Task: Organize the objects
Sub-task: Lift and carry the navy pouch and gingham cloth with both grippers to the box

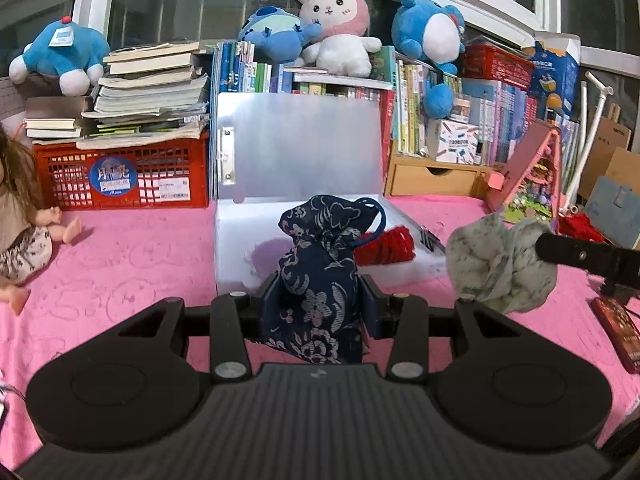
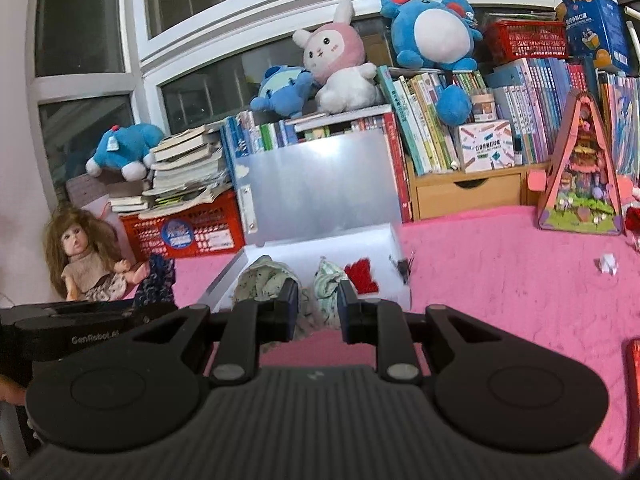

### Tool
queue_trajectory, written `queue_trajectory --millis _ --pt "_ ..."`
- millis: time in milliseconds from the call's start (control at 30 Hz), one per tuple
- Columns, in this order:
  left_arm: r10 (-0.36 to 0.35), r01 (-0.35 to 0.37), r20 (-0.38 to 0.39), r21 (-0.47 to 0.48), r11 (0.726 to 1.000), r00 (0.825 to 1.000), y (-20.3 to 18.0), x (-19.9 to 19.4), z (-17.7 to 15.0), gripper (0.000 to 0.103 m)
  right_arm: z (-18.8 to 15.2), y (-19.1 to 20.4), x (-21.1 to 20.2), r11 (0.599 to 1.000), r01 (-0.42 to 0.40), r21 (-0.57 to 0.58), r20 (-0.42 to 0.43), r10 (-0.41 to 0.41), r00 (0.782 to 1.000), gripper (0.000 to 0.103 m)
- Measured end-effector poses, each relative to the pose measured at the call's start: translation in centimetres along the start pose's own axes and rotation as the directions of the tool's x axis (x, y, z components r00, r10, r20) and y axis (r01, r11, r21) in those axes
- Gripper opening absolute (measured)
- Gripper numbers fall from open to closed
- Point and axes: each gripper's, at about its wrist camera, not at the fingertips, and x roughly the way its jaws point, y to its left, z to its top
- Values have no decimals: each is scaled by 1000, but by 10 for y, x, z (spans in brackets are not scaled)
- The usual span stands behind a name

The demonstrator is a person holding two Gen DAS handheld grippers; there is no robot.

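My left gripper (image 1: 320,304) is shut on a navy floral drawstring pouch (image 1: 320,276), held upright above the pink cloth just in front of the open silver case (image 1: 296,152). My right gripper (image 2: 318,308) is shut on a pale green speckled cloth pouch (image 2: 324,280), whose bunched top spreads left (image 2: 264,278) over the case's front edge. That pouch also shows at the right of the left wrist view (image 1: 500,264), held by the right gripper's fingers (image 1: 580,256). A red fringed item (image 1: 386,246) lies inside the case.
A doll (image 2: 86,260) sits at the left on the pink cloth (image 2: 500,280). A red crate (image 1: 124,178) with stacked books stands left of the case. Bookshelves with plush toys line the back. A pink toy house (image 2: 580,176) stands at the right; a red booklet (image 1: 618,330) lies nearby.
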Motion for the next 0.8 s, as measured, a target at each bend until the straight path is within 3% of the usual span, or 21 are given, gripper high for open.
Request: queue_trajectory --millis 600,800 --pt "52 -52 1 -41 998 999 27 68 101 48 94 -32 68 996 39 76 -7 -39 999 24" --pt "111 -112 -38 -49 992 993 31 101 119 48 121 -32 91 996 68 54 -7 -68 998 24"
